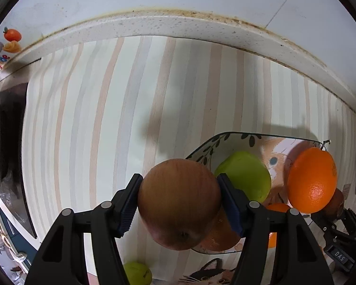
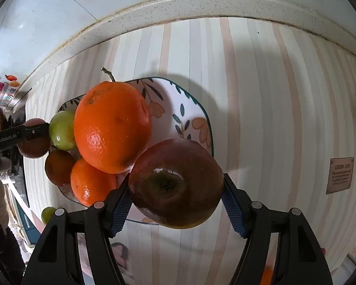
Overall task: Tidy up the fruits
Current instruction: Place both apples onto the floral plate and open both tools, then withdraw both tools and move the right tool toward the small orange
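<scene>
1. While both views look down on the same striped bench, only the right wrist view shows the whole patterned plate resting on it; the left wrist view catches just the plate's near edge.
2. Large orange: sits on the plate, on top of the other fruit, touching the red apple. In the left wrist view it appears at the far right.
3. Red apple: gripped between the blue pads of the right gripper, fingers closed on its two sides, over the plate's near rim. Only the right wrist view shows this grip plainly.
4. Brown fruit: clamped between the fingers of the left gripper, held above the bench at the plate's left edge. The right wrist view shows it small at far left, beside the plate.
5. Small orange: on the plate, under the large orange, just beside the right gripper's left finger.
6. Green fruit: on the plate, touching the large orange; in the left wrist view it lies just behind the gripper's right finger.
7. Second green fruit: on the bench, off the plate, near the bottom edge of the left wrist view; the right wrist view shows it small at lower left.
</scene>
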Action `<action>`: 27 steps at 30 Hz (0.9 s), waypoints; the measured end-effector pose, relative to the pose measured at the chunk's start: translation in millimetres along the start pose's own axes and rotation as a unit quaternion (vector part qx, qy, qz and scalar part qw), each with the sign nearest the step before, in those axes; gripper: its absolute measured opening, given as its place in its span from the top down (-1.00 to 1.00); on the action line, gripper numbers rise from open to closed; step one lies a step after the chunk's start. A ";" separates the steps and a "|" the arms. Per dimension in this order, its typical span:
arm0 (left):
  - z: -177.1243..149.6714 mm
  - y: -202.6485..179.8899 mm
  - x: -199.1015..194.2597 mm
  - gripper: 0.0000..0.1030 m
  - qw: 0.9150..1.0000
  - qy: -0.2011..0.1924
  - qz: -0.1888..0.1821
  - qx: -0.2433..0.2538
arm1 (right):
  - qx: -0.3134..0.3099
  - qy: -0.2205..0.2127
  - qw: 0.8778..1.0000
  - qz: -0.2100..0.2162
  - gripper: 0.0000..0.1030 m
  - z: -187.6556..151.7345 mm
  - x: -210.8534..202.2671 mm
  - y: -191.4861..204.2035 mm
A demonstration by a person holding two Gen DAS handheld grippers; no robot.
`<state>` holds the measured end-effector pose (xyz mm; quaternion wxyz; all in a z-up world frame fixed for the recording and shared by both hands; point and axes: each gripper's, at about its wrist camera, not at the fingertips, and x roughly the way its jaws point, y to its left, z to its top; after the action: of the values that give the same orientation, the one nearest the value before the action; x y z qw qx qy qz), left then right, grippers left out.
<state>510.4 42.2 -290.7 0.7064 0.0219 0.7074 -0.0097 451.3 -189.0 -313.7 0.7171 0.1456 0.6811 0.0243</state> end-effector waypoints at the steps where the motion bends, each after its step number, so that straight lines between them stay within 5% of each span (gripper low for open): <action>1: -0.1 1.3 -0.2 -0.21 1.000 0.000 -0.005 -0.001 | 0.000 0.000 1.000 0.000 -0.42 0.3 0.0 0.3; 14: -2.9 0.7 -10.2 -0.23 1.000 -0.005 -0.030 0.000 | 0.006 -0.007 1.000 0.011 -0.58 6.2 -17.1 12.0; 19: -15.8 1.9 -36.1 -0.24 0.999 -0.031 -0.031 -0.005 | 0.012 -0.015 1.000 0.008 -0.81 2.6 -32.1 7.2; 24: -31.4 9.2 -60.4 -0.65 0.997 -0.061 -0.038 -0.010 | 0.004 -0.032 0.999 -0.004 -0.85 -11.3 -54.1 9.4; 27: -54.5 4.7 -75.7 -0.67 0.996 -0.079 -0.038 -0.009 | -0.006 -0.049 0.999 -0.009 -0.85 -24.2 -71.1 13.4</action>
<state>456.3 48.0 -214.9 0.7596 -0.0120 0.6495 -0.0319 424.7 -188.5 -242.3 0.7507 0.1358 0.6463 0.0148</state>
